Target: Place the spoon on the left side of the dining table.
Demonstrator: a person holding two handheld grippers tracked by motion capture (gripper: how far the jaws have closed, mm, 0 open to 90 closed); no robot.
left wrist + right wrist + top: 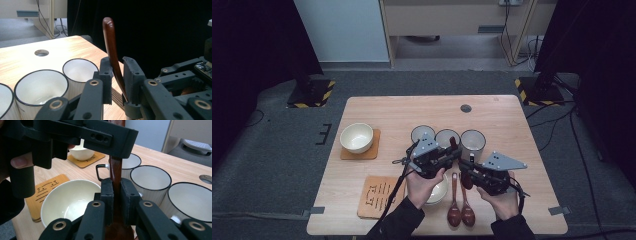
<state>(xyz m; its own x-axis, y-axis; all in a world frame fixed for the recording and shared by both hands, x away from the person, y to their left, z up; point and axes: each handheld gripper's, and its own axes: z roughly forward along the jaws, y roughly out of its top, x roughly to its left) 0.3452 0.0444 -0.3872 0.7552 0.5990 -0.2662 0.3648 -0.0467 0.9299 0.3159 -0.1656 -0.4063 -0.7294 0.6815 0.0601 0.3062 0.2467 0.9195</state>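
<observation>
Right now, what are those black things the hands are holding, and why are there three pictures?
They are grippers: tools with two black jaws that a person squeezes to pinch things. One picture comes from a camera above the table. The other two come from little cameras riding on each gripper, looking along its jaws.

On the table stand three white mugs, two bowls, wooden mats and two brown spoons.

The right gripper pinches a third brown spoon tight. The left gripper has that spoon's handle between its jaws too, standing up, but I cannot tell if it grips yet.
</observation>
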